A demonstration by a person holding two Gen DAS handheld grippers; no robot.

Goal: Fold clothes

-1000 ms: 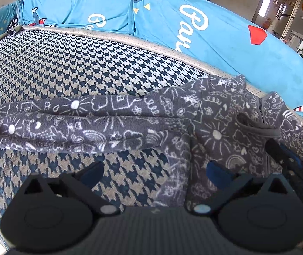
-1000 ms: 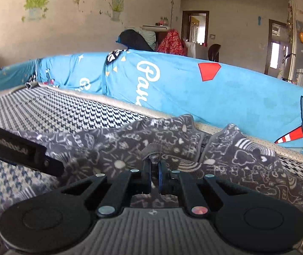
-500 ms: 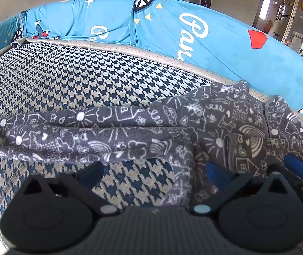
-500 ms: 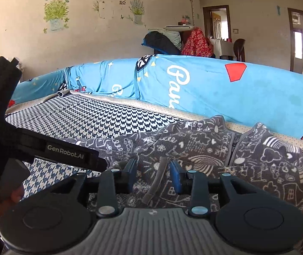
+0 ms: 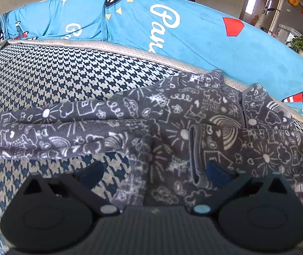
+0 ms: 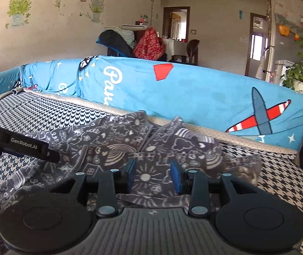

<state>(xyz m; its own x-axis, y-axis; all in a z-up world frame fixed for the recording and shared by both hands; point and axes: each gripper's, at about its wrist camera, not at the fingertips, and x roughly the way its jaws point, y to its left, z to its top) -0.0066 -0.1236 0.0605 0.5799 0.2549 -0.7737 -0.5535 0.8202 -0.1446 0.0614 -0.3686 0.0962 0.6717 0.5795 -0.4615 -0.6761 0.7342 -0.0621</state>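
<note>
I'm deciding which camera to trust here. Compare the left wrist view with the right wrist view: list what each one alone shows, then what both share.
Only the left wrist view shows the long sleeve stretched out leftward across the houndstooth cushion, and the left gripper wide open over the garment.

Only the right wrist view shows the wall with flower stickers, the clothes heap behind the sofa, and the right gripper, whose jaws have just been opening, pads apart above the fabric.

Both show the grey doodle-print garment, its zipper collar and the blue sofa cover.
</note>
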